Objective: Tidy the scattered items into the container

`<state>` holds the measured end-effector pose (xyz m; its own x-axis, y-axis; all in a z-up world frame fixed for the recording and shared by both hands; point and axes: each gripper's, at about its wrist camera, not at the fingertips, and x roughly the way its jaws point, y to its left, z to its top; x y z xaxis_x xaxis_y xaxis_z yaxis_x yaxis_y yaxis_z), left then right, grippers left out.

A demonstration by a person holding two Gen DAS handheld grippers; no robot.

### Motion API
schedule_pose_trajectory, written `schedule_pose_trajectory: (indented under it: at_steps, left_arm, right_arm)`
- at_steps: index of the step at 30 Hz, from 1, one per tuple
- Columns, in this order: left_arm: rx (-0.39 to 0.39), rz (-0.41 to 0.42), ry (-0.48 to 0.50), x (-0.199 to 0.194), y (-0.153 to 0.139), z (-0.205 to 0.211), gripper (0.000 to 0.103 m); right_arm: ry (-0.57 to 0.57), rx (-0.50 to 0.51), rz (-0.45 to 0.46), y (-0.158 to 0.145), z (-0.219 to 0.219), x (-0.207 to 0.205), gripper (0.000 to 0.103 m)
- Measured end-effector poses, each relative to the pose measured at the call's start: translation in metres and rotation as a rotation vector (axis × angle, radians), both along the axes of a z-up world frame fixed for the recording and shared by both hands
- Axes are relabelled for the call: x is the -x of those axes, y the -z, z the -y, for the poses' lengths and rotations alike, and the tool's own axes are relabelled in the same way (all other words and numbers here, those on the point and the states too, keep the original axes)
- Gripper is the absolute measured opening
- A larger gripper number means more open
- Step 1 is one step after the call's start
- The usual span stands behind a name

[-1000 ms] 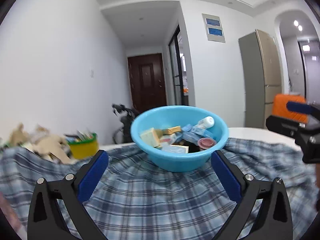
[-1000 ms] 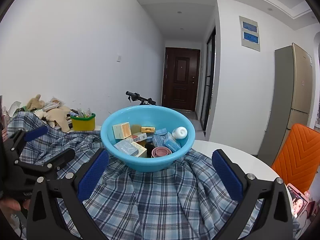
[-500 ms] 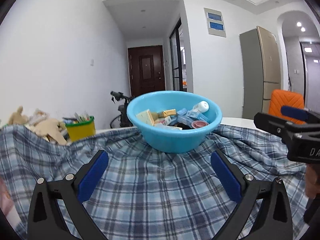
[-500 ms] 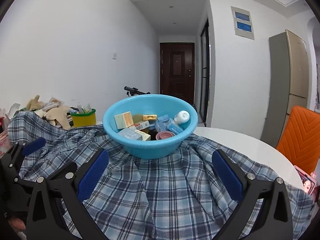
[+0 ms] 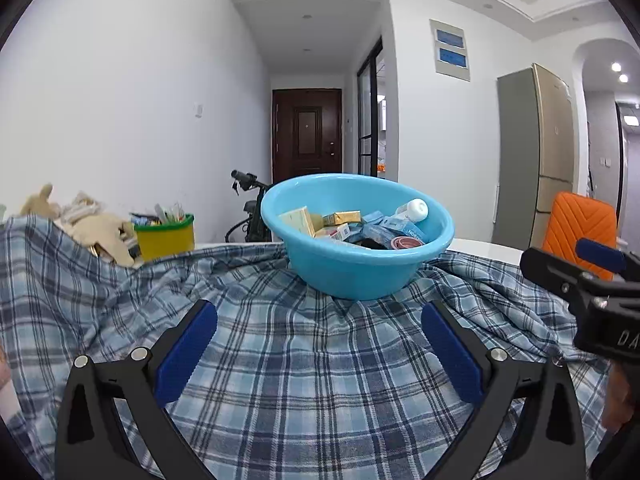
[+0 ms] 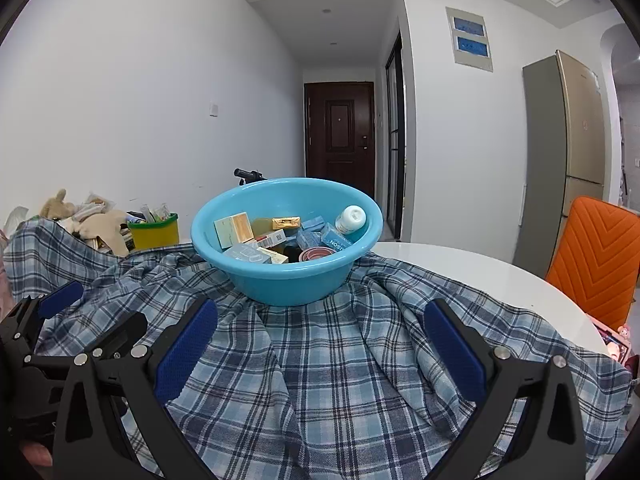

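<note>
I see the blue bowl [image 6: 286, 240], already full of boxes, dead ahead of my right tongs [image 6: 320, 344], both tongs [image 5: 318, 344] wide and empty.

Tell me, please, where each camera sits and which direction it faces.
Left wrist: on the left gripper, facing the blue basin on the plaid cloth; own open jaws show, and the right gripper at the right edge.
Right wrist: on the right gripper, facing the same basin; own open jaws show, and the left gripper at the left.
Shared: basin, cloth, yellow tub, door.
</note>
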<state>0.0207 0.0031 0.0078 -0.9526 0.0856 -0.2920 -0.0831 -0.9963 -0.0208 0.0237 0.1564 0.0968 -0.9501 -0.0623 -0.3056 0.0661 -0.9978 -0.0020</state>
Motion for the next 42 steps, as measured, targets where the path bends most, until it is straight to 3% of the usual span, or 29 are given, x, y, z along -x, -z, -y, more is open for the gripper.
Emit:
schedule_pose_trajectory:
  at_steps: [5,10,20,42]
  left_arm:
    - [-0.044,0.008,-0.028,0.002,0.006,0.003,0.103]
    - [-0.001,0.003,-0.024,0.003,0.010,-0.002,0.103]
    - [0.003,-0.012,-0.044,0.000,0.009,-0.002,0.103]
    - [0.005,-0.008,-0.039,0.001,0.010,0.000,0.103]
  right_arm:
    - [0.004,-0.001,0.005,0.008,0.001,0.002,0.103]
    - [0.010,0.010,0.001,0.015,-0.003,0.003,0.103]
    - [0.047,-0.011,-0.019,0.030,-0.005,0.001,0.103]
    - [0.066,0.007,-0.013,0.033,-0.012,0.003,0.103]
